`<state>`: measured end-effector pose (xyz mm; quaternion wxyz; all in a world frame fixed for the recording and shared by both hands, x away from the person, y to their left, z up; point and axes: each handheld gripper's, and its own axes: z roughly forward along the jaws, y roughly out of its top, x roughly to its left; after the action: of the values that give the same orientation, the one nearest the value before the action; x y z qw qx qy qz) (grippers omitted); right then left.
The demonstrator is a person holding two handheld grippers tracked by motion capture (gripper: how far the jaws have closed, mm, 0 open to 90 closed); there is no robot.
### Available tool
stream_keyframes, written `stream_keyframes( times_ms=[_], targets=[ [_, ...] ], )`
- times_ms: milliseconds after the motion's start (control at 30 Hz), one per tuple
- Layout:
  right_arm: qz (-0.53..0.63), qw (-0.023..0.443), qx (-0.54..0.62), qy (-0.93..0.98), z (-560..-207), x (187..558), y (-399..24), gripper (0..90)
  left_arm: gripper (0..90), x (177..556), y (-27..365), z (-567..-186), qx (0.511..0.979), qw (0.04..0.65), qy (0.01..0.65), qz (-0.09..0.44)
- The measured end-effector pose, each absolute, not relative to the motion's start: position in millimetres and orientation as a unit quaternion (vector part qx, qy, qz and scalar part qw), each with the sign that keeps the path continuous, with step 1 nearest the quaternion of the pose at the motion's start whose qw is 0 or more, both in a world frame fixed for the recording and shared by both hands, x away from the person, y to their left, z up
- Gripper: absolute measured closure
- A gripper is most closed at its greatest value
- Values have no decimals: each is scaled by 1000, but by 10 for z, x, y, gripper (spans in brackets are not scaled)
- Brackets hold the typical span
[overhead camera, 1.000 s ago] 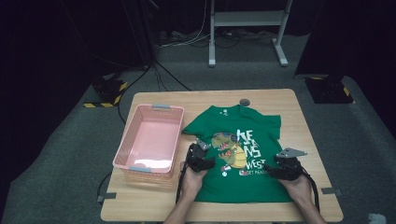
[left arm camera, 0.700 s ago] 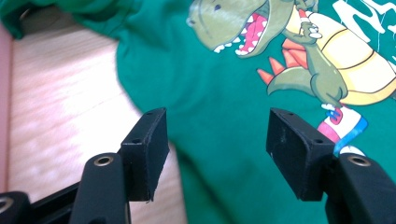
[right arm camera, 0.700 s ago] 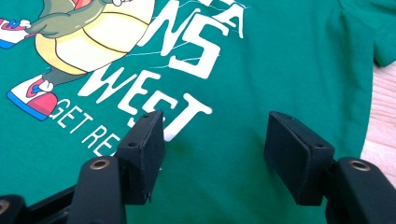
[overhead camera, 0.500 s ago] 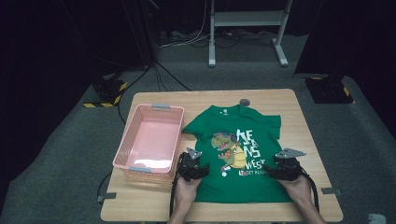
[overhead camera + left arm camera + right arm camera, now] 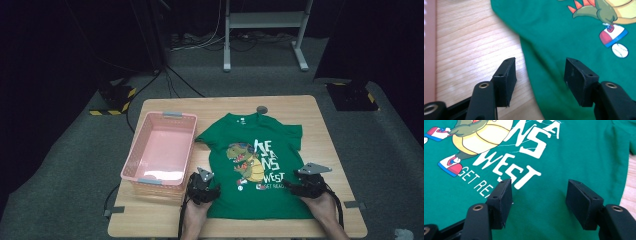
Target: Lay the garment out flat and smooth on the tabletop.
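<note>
My left gripper (image 5: 202, 186) has slid from the shirt (image 5: 257, 165) to its left edge on the table (image 5: 320, 125), jaws apart, just closing slightly, grasping nothing, straddling the hem, while my right gripper (image 5: 306, 184) hovers unclenched, so I judge a pinch comes next.

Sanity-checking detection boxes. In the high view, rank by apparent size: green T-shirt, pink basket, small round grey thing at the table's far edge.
1. green T-shirt, largest, though not by much.
2. pink basket, somewhat smaller.
3. round grey thing, by far the smallest.
</note>
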<state>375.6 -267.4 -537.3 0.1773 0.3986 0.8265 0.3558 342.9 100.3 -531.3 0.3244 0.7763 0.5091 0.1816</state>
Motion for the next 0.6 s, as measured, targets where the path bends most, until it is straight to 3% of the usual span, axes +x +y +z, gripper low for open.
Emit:
stream_keyframes(
  times_ms=[267, 600],
  targets=[
    [368, 182, 415, 812, -5300, 3864, -2663, 360, 357, 3810, 672, -5203, 780, 361, 479, 180],
    [347, 183, 420, 819, -5331, 4011, -2592, 350, 305, 4051, 594, -5333, 787, 344, 484, 169]
  ],
)
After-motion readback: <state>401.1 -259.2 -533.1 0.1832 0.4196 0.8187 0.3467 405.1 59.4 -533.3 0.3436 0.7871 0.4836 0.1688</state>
